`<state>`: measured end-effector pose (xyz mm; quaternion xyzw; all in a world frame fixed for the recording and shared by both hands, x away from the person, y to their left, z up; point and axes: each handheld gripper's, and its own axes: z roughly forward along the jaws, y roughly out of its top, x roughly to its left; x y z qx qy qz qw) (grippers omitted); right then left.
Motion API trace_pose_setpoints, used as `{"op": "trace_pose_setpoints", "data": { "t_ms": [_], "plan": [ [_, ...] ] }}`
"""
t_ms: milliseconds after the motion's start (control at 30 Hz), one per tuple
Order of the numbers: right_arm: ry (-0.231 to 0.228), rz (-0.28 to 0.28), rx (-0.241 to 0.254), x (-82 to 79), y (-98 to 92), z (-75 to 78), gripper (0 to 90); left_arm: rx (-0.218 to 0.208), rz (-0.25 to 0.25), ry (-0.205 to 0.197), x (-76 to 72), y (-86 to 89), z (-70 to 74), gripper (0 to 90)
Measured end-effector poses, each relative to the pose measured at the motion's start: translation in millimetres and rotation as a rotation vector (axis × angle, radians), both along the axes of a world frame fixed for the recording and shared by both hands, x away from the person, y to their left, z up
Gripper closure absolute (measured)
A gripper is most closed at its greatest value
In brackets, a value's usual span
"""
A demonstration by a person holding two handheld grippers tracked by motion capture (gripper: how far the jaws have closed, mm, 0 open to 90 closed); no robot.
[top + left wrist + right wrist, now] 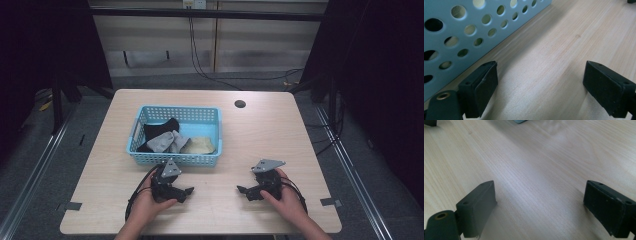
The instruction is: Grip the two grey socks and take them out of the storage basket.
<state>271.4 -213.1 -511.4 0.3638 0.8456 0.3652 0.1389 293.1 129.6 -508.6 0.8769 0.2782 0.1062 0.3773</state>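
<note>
Currently spread wide and empty at the left gripper point(540, 85), low over the bare table point(554, 42), one jaw just beside the perforated wall of the pale blue basket point(461, 37). Likewise spread wide and empty at the right gripper point(539, 205), over open wood, well apart from the basket. From the high view: both tools pointing inward toward each other near the table's front edge. Just beyond the left one, the basket, holding a black cloth point(160, 131), a grey cloth point(165, 142) draped partly over it and a yellowish cloth point(199, 146) in the near right corner.

Likely trouble, judging from here:
- Clipping the basket's near wall while lifting the left tool up and over, and so shoving or tipping a light plastic basket.
- Possibly snagging a jaw tip in one of the round holes.
- Reaching for the grey piece and pinching the black one along with it, given the overlap.
- Biting too shallow and slipping off limp fabric.
- Dragging cloth over the rim and hauling the basket forward, unless steadied by the right tool.
</note>
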Motion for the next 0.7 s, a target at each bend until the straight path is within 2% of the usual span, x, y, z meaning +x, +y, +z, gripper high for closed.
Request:
{"op": "trace_pose_setpoints", "data": {
  "t_ms": [167,200,233,333,367,433,467,500,600,700],
  "plan": [
    [0.0,0.0,0.0,0.0,0.0,0.0,10.4,0.005,0.008,0.005,-0.2,-0.4,0.8,13.1],
    [0.0,0.0,0.0,0.0,0.0,0.0,10.4,0.044,0.019,0.037,0.4,-1.8,6.0,14.8],
    [0.0,0.0,0.0,0.0,0.0,0.0,10.4,0.044,0.019,0.037,0.4,-1.8,6.0,15.9],
    [0.0,0.001,0.002,0.1,0.0,0.0,10.4,0.099,0.032,0.101,0.6,-3.0,14.0,17.5],
    [0.0,0.001,0.002,0.1,-0.1,0.0,10.4,0.126,0.033,0.138,0.6,-2.6,18.3,19.4],
    [0.0,0.001,0.001,0.1,-0.1,0.0,10.4,0.179,0.032,0.186,1.5,-0.3,24.2,22.2],
    [0.0,0.001,0.002,0.1,-0.1,0.0,10.4,0.191,0.04,0.215,2.5,2.6,28.7,22.8],
    [0.0,0.001,0.002,0.1,-0.1,0.0,10.4,0.191,0.04,0.215,2.5,2.6,28.7,22.9],
    [0.0,0.001,0.002,0.1,0.0,0.0,10.4,0.21,0.07,0.264,5.4,8.2,39.6,23.2],
    [0.0,0.001,0.002,0.1,0.0,0.0,10.4,0.225,0.067,0.258,7.1,9.8,44.4,23.2]
  ]
}}
